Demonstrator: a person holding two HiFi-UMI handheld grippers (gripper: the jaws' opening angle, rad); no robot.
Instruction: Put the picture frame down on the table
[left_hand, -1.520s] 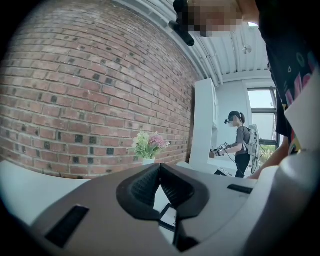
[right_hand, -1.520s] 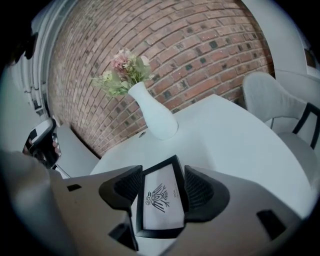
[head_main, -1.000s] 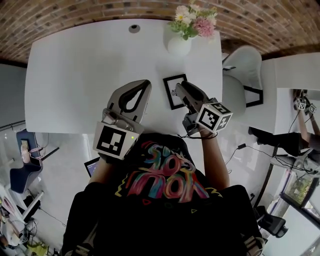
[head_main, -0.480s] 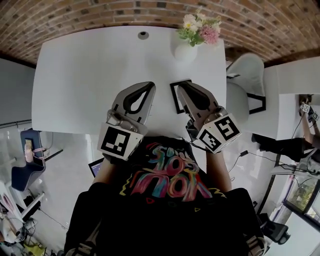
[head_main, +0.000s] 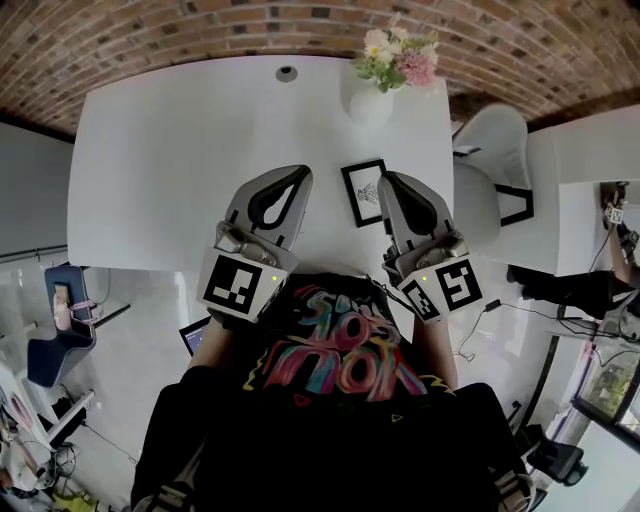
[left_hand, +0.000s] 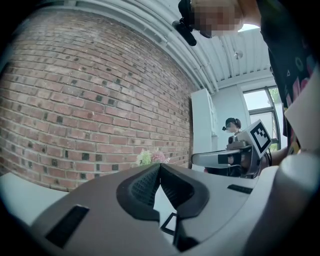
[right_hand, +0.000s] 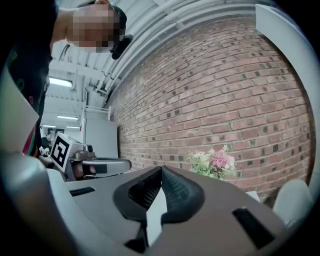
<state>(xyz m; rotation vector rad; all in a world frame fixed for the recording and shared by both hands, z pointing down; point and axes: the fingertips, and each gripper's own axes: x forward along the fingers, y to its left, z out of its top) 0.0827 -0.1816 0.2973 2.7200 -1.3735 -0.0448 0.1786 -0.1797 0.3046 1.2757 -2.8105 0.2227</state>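
The black picture frame (head_main: 363, 192) lies flat on the white table (head_main: 180, 150), near the front edge, between my two grippers. My left gripper (head_main: 300, 172) hovers just left of it, jaws shut and empty. Just right of the frame is my right gripper (head_main: 388, 179), also shut with nothing in it and apart from the frame. In the left gripper view, a corner of the frame (left_hand: 170, 224) shows below the closed jaws of the left gripper (left_hand: 160, 165). In the right gripper view, the right gripper (right_hand: 161, 169) has its jaws together with only bare table below them.
A white vase (head_main: 370, 102) with pink and white flowers (head_main: 397, 52) stands at the table's back right. A round cable hole (head_main: 287, 72) sits at the back middle. A white chair (head_main: 487, 160) stands off the table's right edge. A brick wall lies beyond.
My right gripper has drawn back to the right off the frame, which now lies fully uncovered. The left gripper has hardly moved.
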